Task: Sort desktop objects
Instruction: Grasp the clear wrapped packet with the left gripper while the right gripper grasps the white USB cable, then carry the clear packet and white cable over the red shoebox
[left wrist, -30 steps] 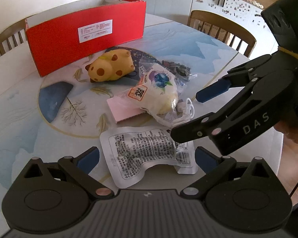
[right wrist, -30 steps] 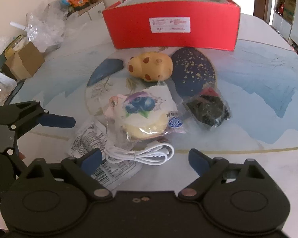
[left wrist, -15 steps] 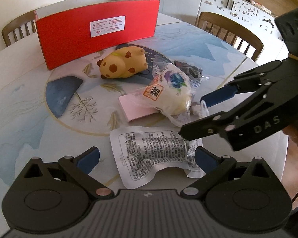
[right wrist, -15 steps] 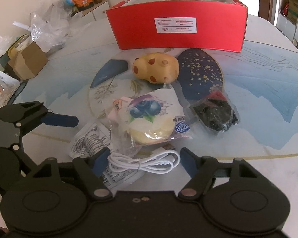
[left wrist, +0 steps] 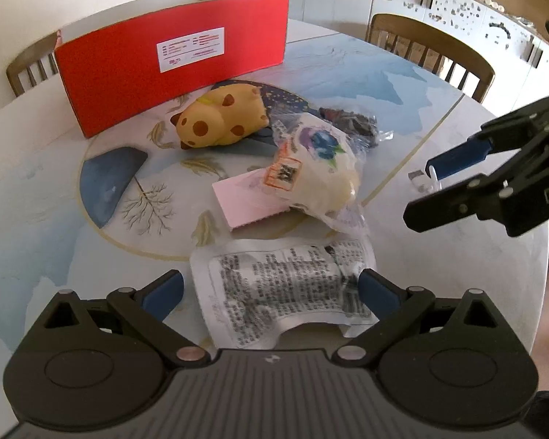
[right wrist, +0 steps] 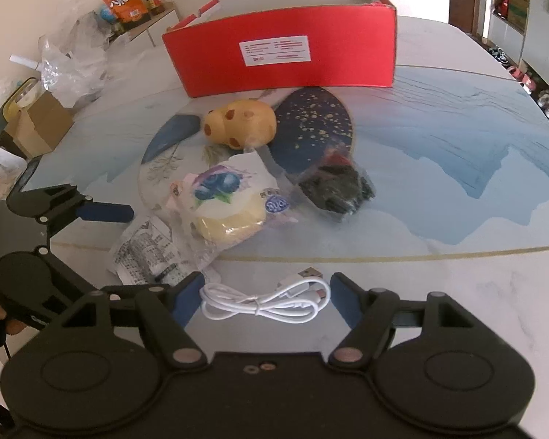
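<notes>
A red box (left wrist: 172, 58) stands at the far side of the table, open side up. In front of it lie a yellow spotted plush toy (left wrist: 219, 119), a bagged blueberry bun (left wrist: 311, 168), a pink pad (left wrist: 249, 201), a dark bagged item (left wrist: 351, 124) and a white printed packet (left wrist: 285, 285). My left gripper (left wrist: 271, 289) is open over the packet. My right gripper (right wrist: 263, 300) is open around a coiled white USB cable (right wrist: 263, 300), its fingertips on either side of it. The right gripper also shows in the left wrist view (left wrist: 432, 190).
A side surface at the left holds plastic bags (right wrist: 73, 62), a cardboard box (right wrist: 36, 128) and an orange snack box (right wrist: 124, 0). Wooden chairs (left wrist: 432, 51) stand behind the table. The table edge runs close on the right.
My right gripper has pulled back towards the table's near edge with the white cable between its fingers; the cable now lies apart from the bun. My left gripper drew back slightly.
</notes>
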`<control>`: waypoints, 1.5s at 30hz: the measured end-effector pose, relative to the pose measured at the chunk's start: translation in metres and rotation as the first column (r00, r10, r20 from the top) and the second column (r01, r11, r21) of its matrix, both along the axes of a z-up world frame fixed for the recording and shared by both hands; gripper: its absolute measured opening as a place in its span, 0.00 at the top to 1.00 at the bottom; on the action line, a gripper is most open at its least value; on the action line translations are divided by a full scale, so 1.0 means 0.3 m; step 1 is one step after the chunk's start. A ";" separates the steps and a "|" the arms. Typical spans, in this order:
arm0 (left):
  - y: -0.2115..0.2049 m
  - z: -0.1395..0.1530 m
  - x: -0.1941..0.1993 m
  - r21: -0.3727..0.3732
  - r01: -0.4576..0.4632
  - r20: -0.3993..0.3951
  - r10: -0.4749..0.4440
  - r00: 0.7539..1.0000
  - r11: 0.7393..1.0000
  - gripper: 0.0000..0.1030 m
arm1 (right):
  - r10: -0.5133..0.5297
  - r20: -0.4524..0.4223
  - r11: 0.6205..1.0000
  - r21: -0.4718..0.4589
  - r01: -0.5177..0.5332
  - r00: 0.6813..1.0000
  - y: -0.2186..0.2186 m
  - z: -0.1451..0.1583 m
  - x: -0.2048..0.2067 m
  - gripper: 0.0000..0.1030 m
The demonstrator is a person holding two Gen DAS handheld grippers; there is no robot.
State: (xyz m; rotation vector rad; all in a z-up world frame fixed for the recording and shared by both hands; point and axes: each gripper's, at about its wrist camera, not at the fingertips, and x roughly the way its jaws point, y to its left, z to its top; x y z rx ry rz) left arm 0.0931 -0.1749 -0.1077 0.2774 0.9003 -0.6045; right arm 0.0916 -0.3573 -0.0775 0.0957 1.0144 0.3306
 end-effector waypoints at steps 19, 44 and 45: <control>0.011 0.029 -0.036 -0.066 -0.056 0.004 0.056 0.998 0.996 0.27 | -0.011 0.002 1.000 0.010 0.011 1.000 -0.019 0.005 -0.018 0.28; 0.144 0.143 -0.104 -0.189 -0.164 -0.059 0.155 0.986 0.968 0.30 | -0.007 0.026 1.000 0.013 0.007 1.000 -0.042 0.053 -0.046 0.29; 0.146 0.153 -0.103 -0.194 -0.166 -0.053 0.159 0.986 0.967 0.30 | -0.006 0.031 1.000 0.013 0.005 0.999 -0.043 0.063 -0.044 0.29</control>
